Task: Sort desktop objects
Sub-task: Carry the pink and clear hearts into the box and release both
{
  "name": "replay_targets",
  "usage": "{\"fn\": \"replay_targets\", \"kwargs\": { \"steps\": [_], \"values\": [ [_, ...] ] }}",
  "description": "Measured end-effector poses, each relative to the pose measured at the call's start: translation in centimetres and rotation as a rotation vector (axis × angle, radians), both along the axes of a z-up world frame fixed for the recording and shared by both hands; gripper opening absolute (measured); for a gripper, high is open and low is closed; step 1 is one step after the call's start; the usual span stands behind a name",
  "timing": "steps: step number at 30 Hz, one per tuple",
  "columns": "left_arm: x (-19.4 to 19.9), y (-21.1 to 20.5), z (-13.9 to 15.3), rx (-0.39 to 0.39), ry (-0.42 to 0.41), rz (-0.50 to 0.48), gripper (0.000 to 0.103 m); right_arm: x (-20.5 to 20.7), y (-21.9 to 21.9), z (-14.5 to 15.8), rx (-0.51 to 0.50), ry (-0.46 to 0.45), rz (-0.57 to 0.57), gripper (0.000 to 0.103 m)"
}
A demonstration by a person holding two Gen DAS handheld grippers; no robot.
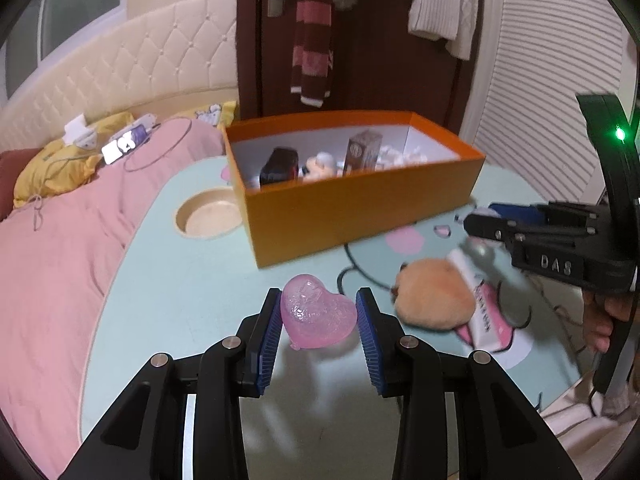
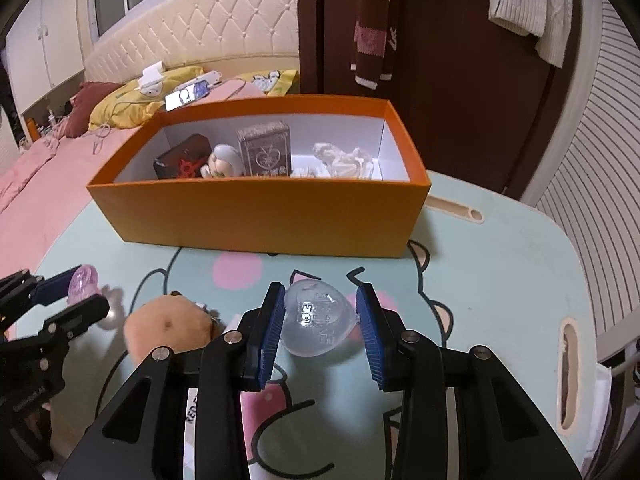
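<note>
Between the blue pads of the left gripper [image 1: 318, 320] sits a pink heart [image 1: 318, 312], and between those of the right gripper [image 2: 320, 322] a clear heart [image 2: 316, 322]; each tool stands about as wide as its heart, the left-hand pad of each touching or nearly so, with a sliver of gap on the other side — whether either heart is truly clamped or only bracketed on the table [image 2: 500, 248], I cannot tell. That uncertainty is the main risk: both hearts look hard, glossy and rounded, so pads closing off-centre on the lobes could squeeze one out forwards or let it pivot about its point. A lift made with the grip this loose would likely drop it back onto the table, where it could skid. Just beside the grippers lies a tan plush [image 2: 168, 326], with a pink-and-white tube [image 1: 486, 312] and a grey metal piece [image 1: 480, 254] close behind it; the two tools work near each other here, and a swing toward the middle could knock these, or bump one tool against the other. Farther off stands the orange box [image 2: 256, 220], already holding a dark case, a small figure, a printed carton and some pale wrapping; its near wall is tall — a heart carried low might strike the rim and be jarred loose.
</note>
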State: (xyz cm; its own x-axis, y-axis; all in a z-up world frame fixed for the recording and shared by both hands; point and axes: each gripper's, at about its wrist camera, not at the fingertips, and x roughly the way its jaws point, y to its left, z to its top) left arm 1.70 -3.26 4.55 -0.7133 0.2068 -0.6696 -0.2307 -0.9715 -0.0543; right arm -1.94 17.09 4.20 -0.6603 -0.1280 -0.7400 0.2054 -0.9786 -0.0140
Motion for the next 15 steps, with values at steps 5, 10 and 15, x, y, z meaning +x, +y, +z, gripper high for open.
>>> {"fn": "replay_targets", "kwargs": {
  "steps": [5, 10, 15],
  "values": [
    [-1.1, 0.2, 2.6, 0.012, 0.041, -0.019, 0.035, 0.6, 0.2, 2.1, -0.036, 0.035, 0.017, 0.039],
    [-3.6, 0.8, 5.4, 0.025, 0.088, -0.035, 0.035, 0.2, 0.4, 4.6, -0.079, 0.077, 0.043, 0.039],
    [-6.4, 1.8, 6.2, 0.022, 0.091, -0.049, 0.035, -2.2, -0.1, 6.3, -0.081, 0.112, 0.068, 0.039]
  ]
}}
